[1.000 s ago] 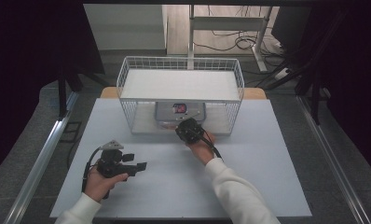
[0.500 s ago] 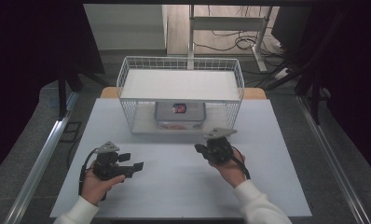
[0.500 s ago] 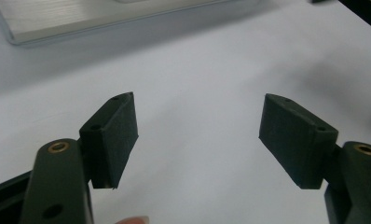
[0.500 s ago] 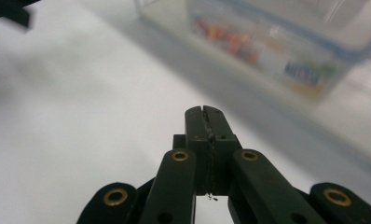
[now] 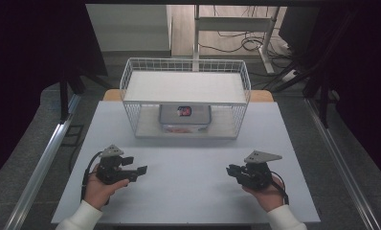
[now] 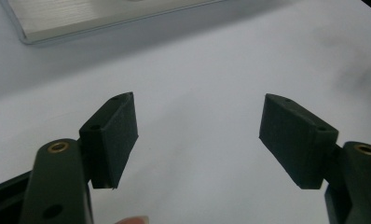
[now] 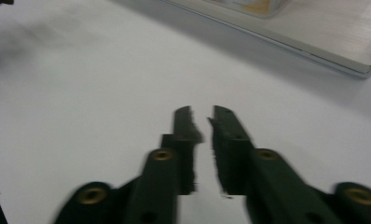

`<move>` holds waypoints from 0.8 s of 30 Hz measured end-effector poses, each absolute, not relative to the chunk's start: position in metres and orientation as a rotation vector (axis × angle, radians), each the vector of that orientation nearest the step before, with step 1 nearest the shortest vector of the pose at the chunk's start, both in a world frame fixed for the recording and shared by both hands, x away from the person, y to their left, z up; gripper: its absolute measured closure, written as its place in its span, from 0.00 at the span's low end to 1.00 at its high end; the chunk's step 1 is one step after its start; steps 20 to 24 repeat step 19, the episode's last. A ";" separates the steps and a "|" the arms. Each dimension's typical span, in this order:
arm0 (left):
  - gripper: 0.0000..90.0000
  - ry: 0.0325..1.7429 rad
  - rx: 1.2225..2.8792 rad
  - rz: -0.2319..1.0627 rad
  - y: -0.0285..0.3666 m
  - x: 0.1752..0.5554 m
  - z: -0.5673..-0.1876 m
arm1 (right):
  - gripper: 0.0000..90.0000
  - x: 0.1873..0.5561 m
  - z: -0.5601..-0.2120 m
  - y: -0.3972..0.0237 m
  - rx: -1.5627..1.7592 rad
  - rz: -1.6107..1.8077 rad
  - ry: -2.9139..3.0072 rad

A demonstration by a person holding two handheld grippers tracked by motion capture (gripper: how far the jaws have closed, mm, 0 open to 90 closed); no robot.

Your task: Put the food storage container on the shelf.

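Two hand-held grippers hover empty over the white counter point(image 5: 188, 163) in front of the wire basket point(image 5: 186, 98): the left hand-held gripper point(image 5: 141, 170) gapes wide, the right hand-held gripper point(image 5: 230, 171) has just been opening to a narrow slit, and the lidded container point(image 5: 185, 117) sits inside that basket's lower shelf.

No legible text, brand, number or sign anywhere; the container point(image 5: 185, 117) on the lower shelf of the wire rack point(image 5: 185, 79) carries a small red-and-dark label point(image 5: 184, 111) on its lid, too small and blurred in the high view to read; its print cannot be made out in the right gripper view either; worktop point(image 5: 188, 163) unmarked; claw surfaces plain black, no lettering.
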State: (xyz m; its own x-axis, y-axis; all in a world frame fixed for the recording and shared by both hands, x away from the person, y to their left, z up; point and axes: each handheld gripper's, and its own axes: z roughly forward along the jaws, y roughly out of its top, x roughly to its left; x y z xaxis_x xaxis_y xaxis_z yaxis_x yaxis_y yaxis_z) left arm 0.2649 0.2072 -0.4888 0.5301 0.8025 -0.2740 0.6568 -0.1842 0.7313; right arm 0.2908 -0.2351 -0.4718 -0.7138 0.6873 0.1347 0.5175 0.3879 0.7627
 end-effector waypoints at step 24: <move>0.30 1.191 1.922 0.212 0.208 0.265 -0.488 | 0.25 0.296 -0.469 -0.244 1.153 1.208 2.359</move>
